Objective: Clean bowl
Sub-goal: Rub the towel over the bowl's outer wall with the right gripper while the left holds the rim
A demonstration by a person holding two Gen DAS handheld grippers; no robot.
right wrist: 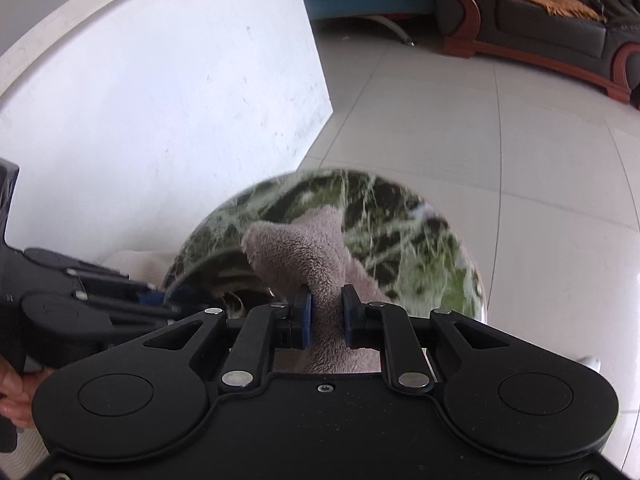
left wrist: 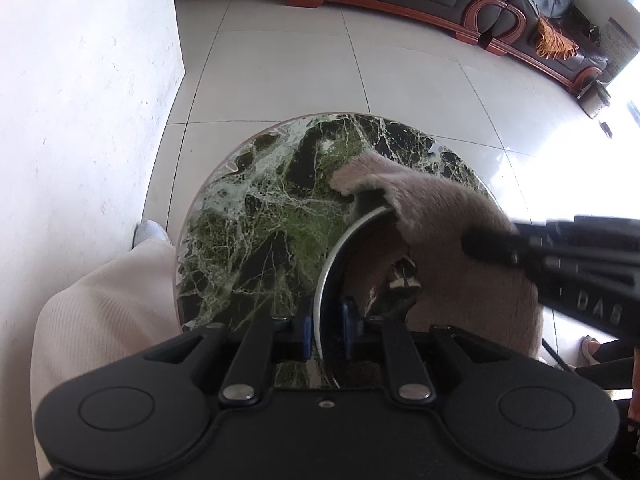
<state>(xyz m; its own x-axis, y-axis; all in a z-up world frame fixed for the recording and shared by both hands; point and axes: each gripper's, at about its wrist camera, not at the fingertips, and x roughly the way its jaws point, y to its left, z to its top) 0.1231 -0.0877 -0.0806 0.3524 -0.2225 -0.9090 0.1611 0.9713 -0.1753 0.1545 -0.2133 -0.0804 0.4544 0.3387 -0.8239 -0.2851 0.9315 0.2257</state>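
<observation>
Marble, green and black with white veins, makes up the round table (left wrist: 256,216) that carries everything. Over its right side lies the cloth (left wrist: 440,216), a grey-pink fleece, draped across most of the bowl (left wrist: 332,256). The bowl sits near the table's near edge, and of it I see only an arc of pale rim and a patch of inside wall showing reflections.

My left gripper (left wrist: 328,326) is clamped on that rim at the near side, one pad inside and one outside, steadying the bowl. My right gripper (right wrist: 327,312) pinches a fold of the cloth, which rises between the pads and spills forward over the bowl.

I judge the wiping to be under way: cloth is on the bowl and both tools are engaged. How clean the inside is I cannot tell, as the cloth hides most of it, so how much wiping is left stays unsettled.
</observation>
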